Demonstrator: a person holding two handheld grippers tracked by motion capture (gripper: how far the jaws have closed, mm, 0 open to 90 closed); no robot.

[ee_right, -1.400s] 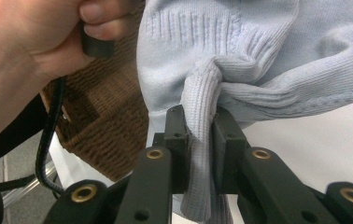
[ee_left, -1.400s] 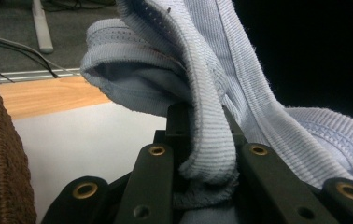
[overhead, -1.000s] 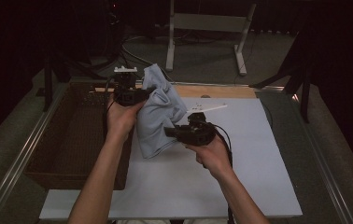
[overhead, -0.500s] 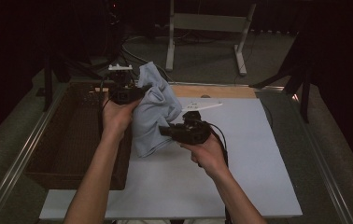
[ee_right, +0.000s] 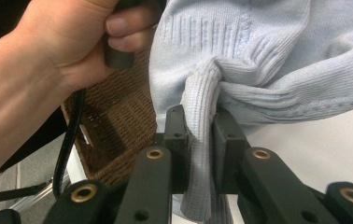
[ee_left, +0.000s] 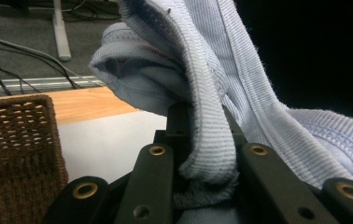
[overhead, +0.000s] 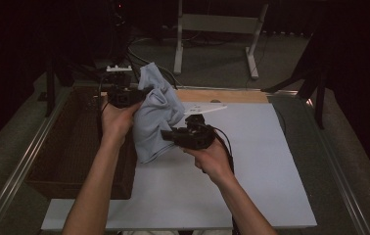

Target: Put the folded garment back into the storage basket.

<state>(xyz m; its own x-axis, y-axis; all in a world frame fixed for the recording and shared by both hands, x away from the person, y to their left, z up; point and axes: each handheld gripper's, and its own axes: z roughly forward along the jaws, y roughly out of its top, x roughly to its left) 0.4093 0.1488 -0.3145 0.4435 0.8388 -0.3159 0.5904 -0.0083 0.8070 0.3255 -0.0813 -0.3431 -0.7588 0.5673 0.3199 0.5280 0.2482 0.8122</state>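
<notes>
1. High view: a pale blue knit garment [overhead: 156, 115] hangs in the air at centre frame, held between both grippers above the left edge of the white surface [overhead: 251, 166]. The left gripper [overhead: 136, 93] meets the garment's upper part; the right gripper [overhead: 166, 135] meets it lower down. A brown wicker basket [overhead: 70, 142] sits at the left of the frame, just beside the garment.

2. Left gripper view: the fingers [ee_left: 153, 163] are clenched on a ribbed fold of the garment [ee_left: 212, 116], which drapes up and to the right. The basket [ee_left: 18, 154] shows at lower left, with a wooden strip [ee_left: 90, 102] beyond it.

3. Right gripper view: the fingers [ee_right: 177, 135] grasp a bunched ribbed strip of the garment [ee_right: 258, 60] at mid-frame. The person's left hand [ee_right: 67, 42] fills the upper left, with the basket [ee_right: 114, 135] below it.
</notes>
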